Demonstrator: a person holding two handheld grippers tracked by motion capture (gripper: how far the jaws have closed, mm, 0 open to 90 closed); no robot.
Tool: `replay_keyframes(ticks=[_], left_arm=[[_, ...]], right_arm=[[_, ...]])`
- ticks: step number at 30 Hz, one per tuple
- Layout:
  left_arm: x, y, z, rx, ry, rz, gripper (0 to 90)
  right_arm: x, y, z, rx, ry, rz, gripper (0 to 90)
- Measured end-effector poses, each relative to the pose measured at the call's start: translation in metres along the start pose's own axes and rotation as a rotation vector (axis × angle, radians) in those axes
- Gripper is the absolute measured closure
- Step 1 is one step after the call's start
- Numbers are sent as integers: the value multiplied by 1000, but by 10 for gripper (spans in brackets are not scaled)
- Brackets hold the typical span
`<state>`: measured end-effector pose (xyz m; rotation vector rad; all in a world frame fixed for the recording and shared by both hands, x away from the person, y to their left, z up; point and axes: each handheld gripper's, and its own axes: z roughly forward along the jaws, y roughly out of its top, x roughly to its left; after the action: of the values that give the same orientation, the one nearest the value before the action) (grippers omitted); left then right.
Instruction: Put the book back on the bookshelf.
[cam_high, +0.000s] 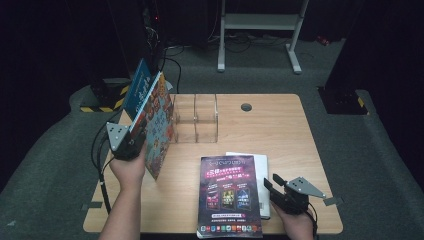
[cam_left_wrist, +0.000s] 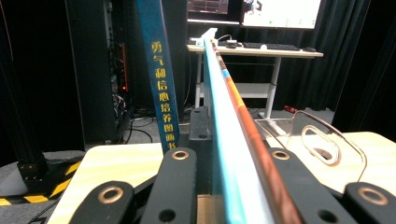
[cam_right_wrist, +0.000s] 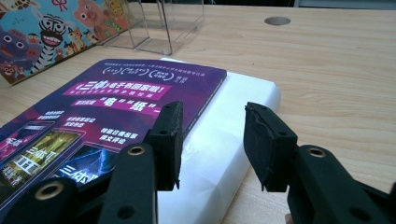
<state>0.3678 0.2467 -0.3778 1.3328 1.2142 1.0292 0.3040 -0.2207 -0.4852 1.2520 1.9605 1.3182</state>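
Note:
My left gripper (cam_high: 144, 131) is shut on a thin picture book (cam_high: 160, 125) with a colourful animal cover and holds it upright over the table's left side. The left gripper view has this book (cam_left_wrist: 233, 107) edge-on between the jaws of the left gripper (cam_left_wrist: 219, 135). A blue book (cam_high: 137, 87) with a lettered spine (cam_left_wrist: 161, 79) stands just left of it; what supports it I cannot tell. My right gripper (cam_high: 272, 186) is open at the front right. Its jaws (cam_right_wrist: 212, 135) hover over a white book (cam_right_wrist: 243, 93), beside the purple magazine (cam_right_wrist: 93, 116) lying on it.
A clear acrylic holder (cam_high: 196, 119) with upright dividers stands at the table's back middle, just right of the picture book. A round cable hole (cam_high: 246, 107) lies behind it. The purple magazine (cam_high: 230, 195) reaches the front edge. A desk frame (cam_high: 260, 22) stands beyond the table.

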Motion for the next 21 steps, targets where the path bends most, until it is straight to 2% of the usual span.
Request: replay_keyframes(ticks=[14,21], left_arm=[[6,-2,-6,16,-12,18,793],[8,-1,-6,27,-21,40,782]], right_arm=[[4,-2,3,11,2,-4,574],[5,-2,4,15,2,-11,574]])
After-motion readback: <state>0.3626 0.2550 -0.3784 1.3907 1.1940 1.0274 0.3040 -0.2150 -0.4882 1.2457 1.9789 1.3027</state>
